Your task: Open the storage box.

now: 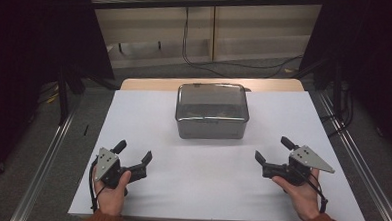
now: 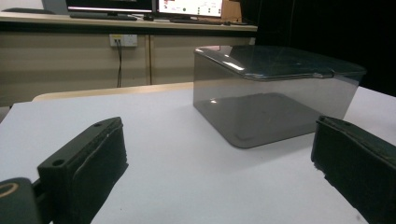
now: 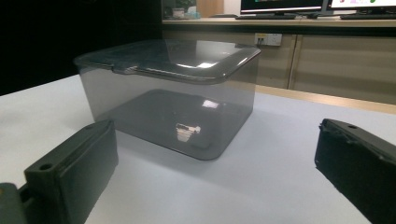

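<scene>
The lidded clear plastic box [image 1: 212, 111] at the table's [image 1: 149, 113] middle looks light, stiff and slippery, best pinched at its lid rim, while the left gripper [image 1: 133, 155] and right gripper [image 1: 272, 149] wait wide open, empty.

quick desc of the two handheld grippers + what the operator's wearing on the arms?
Both the left gripper and right gripper are black, each with two blocky black jaws, a grey three-cornered plate with small holes on top and a black cable trailing toward the wrist. Jaw faces look padded, with a screw hole near each top edge. Sleeves are rust-orange.
</scene>
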A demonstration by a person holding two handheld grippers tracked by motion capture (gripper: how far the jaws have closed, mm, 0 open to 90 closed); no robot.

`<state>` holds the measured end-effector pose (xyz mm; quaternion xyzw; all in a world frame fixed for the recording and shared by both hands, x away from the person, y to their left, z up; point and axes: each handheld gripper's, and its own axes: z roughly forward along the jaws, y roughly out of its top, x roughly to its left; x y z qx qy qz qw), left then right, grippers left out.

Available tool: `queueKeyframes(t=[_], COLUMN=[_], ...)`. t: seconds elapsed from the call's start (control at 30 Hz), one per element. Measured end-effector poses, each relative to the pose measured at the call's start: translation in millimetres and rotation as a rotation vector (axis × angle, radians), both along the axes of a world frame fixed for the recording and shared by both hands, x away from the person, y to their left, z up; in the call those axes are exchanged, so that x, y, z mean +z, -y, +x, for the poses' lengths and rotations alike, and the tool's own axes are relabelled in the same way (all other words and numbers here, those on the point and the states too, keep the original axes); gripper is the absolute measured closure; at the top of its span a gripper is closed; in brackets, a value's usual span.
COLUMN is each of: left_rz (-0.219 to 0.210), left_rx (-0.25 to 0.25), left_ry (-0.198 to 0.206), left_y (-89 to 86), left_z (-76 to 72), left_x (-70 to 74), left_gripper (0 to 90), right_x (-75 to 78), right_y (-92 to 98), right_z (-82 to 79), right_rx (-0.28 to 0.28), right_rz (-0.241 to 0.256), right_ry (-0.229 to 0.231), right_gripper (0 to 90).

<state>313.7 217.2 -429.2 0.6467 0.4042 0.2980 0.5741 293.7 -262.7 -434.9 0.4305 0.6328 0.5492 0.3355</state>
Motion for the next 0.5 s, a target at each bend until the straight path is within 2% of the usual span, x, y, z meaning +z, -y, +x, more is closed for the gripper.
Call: queueKeyframes(t=[0.23,0.3,0.5], left_rz=[0.004,0.016,0.006], left_rx=[-0.011,-0.011,-0.023], left_ry=[0.008,0.012,0.024], left_y=[1.2,3.4,6.2], left_z=[-0.6,-1.1,-1.0], left_x=[0.1,-0.7,-0.5], left_gripper=[3.1,3.1,3.1], right_x=[3.2,5.9,9.2], right_y=[-10.2,-15.4,-26.2], right_z=[7.1,11.2,18.2], right_rx=[0.018,0.028,0.056], right_rz=[0.000,0.044,0.028], right_ry=[0.015,0.009,0.021], right_gripper=[0.0,0.0,0.0])
